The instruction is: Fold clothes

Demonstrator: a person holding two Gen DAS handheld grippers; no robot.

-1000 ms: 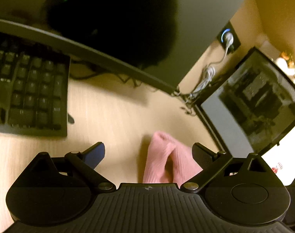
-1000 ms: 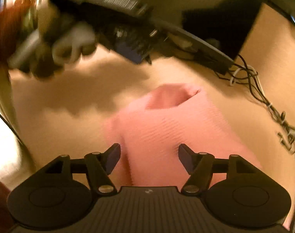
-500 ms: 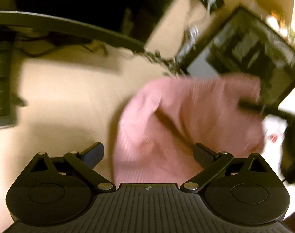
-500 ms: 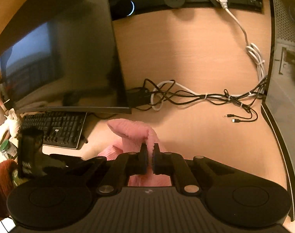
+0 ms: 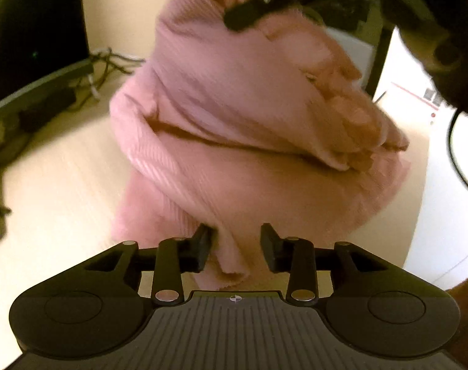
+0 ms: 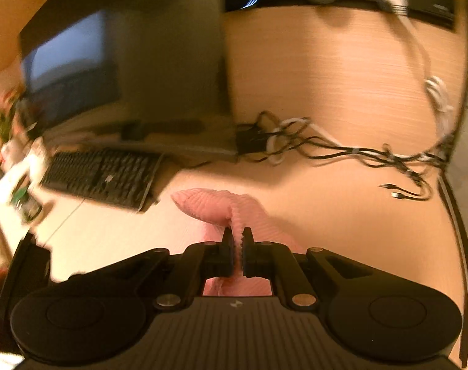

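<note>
Left gripper [image 5: 235, 246] sits low over the desk [image 5: 58, 191], pointing forward and slightly down, and its jaws stand partly open with a hanging fold of the pink top [image 5: 234, 117] between them. The left finger looks to be touching the cloth, the right one has a gap, so nothing is pinched there.

The top is a ribbed pink knit, bunched up and lifted. Its bottom end trails on the desk right at the left gripper, and the rest rises up and away from it — so the long axis runs roughly near-low to far-high, leaning a bit to the right. Up at the top of the left view you can see the right gripper [image 5: 246, 15] coming in from the upper right, angled down, with its tips on the highest part of the cloth.

From the right wrist view, the right gripper [image 6: 237, 246] is clamped nearly closed on a thin edge of the top [image 6: 215, 206], with just the cloth's thickness between the fingers. A rounded hump of fabric sticks out past the tips toward the left.

Farther back — a keyboard [image 6: 101, 175] on the left, a monitor [image 6: 70, 67] behind it, and a tangle of cables [image 6: 341, 151] along the back of the desk. It's all pretty motion-blurred.
</note>
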